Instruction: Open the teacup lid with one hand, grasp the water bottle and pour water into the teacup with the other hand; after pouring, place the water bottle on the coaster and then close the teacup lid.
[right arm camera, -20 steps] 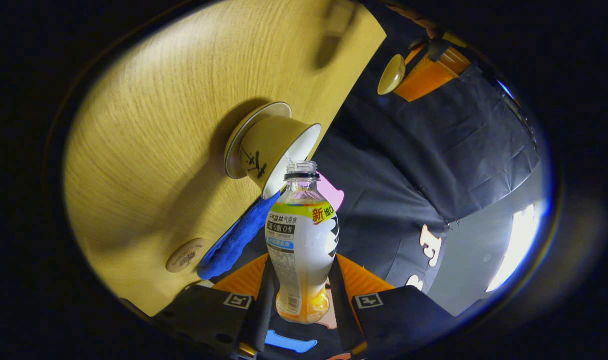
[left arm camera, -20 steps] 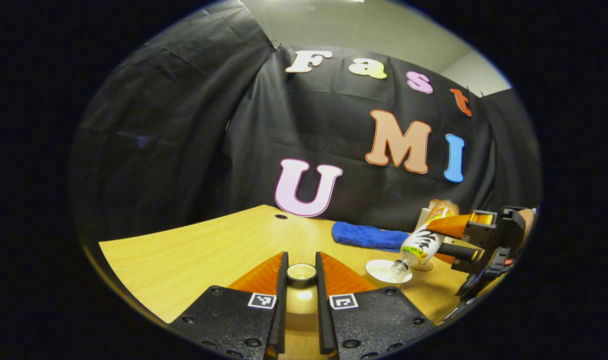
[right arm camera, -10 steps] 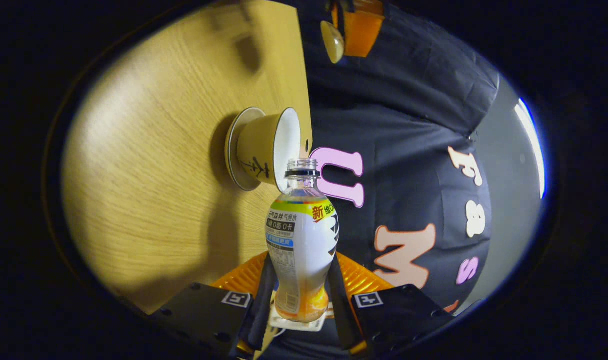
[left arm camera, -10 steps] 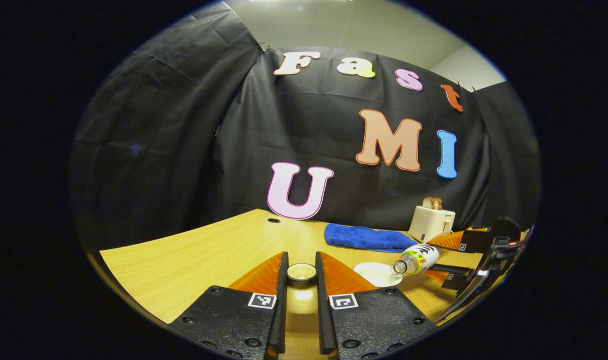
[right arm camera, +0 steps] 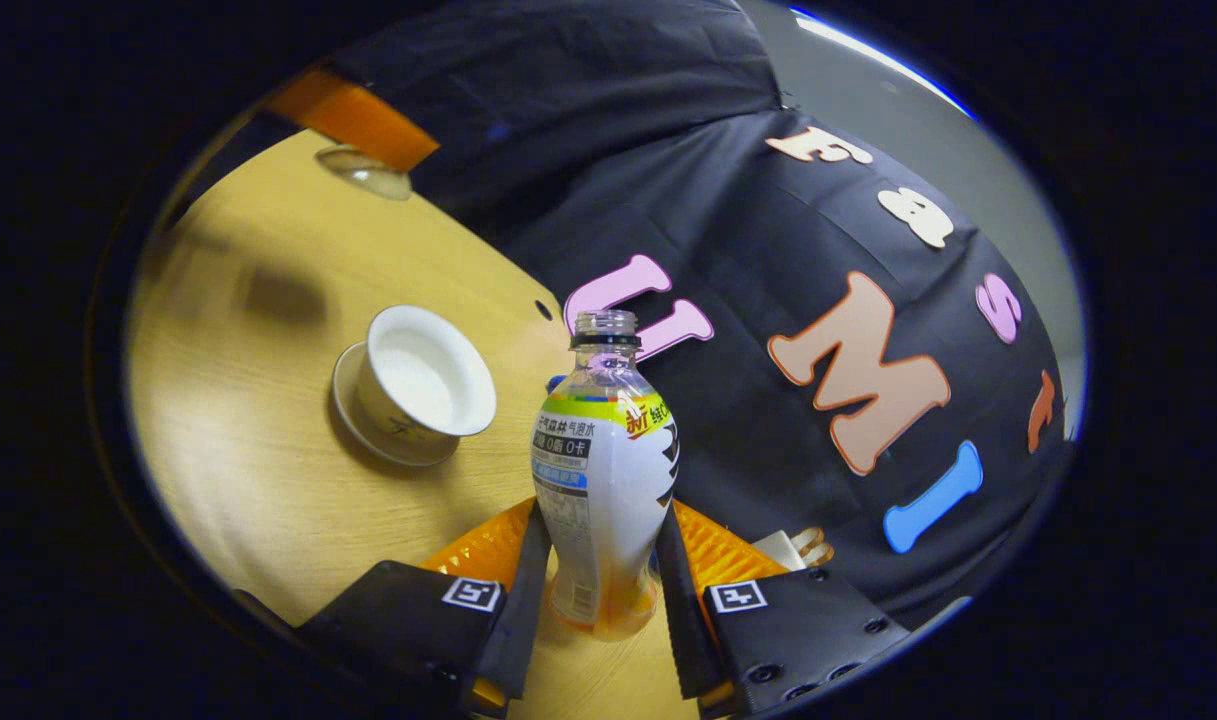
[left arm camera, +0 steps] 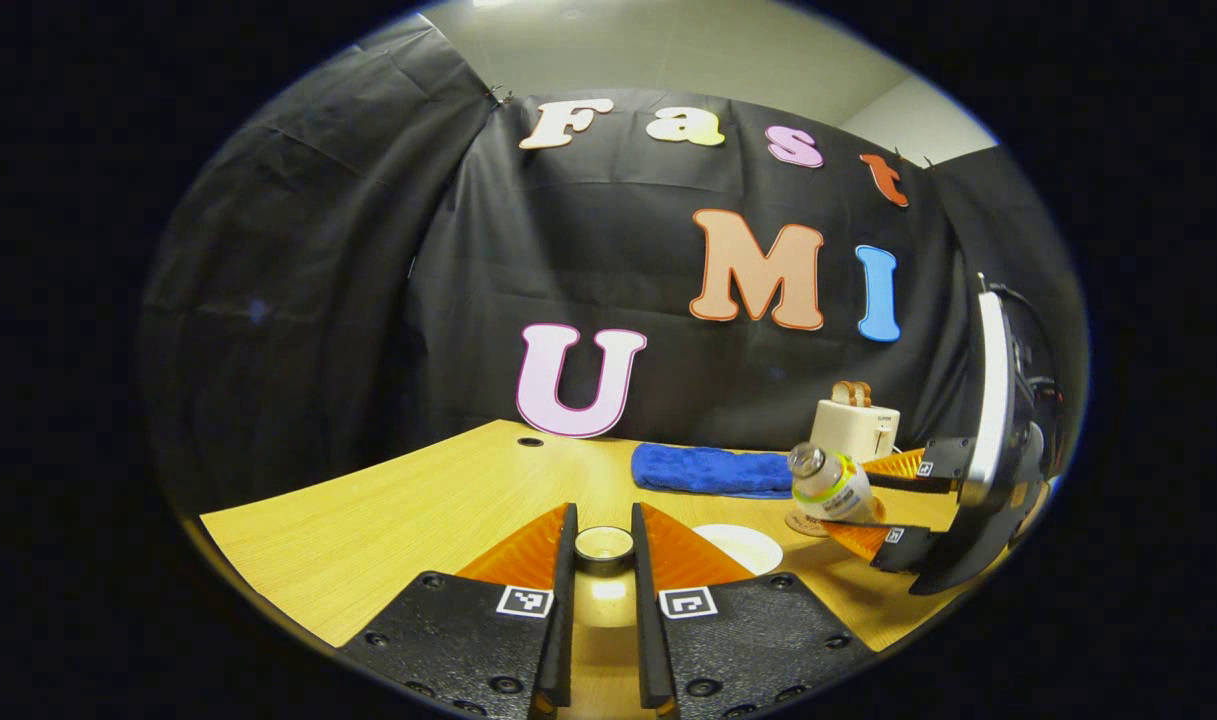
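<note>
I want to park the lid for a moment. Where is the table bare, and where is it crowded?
Free: the wide table stretch left of the left tongs, up to the wall. Crowded: the right side, where teacup, blue towel, coaster, toaster and the right tongs with the bottle cluster.

Both my grippers closed on their loads, held above the table.

My left gripper point(left arm camera: 603, 545) points level and forward, its 2 fingers point(left arm camera: 566, 560) pressed on either side of the lid point(left arm camera: 604, 543). My right gripper point(right arm camera: 596, 560) clamps the bottle point(right arm camera: 604, 480) low on its body, 1 finger on each side, mouth pointing away from the camera. In the left gripper view my right gripper point(left arm camera: 868, 500) sits off to the right, rolled on its side, bottle tilted.
</note>
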The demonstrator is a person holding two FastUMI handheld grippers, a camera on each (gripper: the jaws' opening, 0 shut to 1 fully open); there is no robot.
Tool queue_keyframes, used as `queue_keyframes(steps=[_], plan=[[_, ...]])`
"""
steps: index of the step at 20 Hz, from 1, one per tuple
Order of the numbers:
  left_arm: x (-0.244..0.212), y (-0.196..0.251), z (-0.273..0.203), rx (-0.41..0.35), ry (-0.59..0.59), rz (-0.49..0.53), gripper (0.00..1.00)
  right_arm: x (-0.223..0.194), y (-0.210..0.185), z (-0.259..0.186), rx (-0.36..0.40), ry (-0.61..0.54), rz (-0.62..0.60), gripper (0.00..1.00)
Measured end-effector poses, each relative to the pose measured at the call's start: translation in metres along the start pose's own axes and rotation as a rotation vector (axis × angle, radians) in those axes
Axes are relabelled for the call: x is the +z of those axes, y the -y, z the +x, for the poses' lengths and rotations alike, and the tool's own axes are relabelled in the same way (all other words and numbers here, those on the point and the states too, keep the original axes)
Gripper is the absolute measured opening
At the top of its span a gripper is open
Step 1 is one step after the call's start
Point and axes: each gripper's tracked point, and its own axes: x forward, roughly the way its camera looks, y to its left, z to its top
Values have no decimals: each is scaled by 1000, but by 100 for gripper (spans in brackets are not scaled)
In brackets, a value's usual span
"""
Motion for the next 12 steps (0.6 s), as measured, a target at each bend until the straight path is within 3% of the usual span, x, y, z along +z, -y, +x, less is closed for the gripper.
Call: queue_keyframes(steps=[3,5,12], plan=[[4,12,2,-21,6,-2,24,-3,25,6,-20,-1,202,63],[6,18,2,-37,9,10,24,-8,39,10,-29,2,335,59],[6,32,0,-64,1,32,24,-25,81,36,-83,39,690,62]])
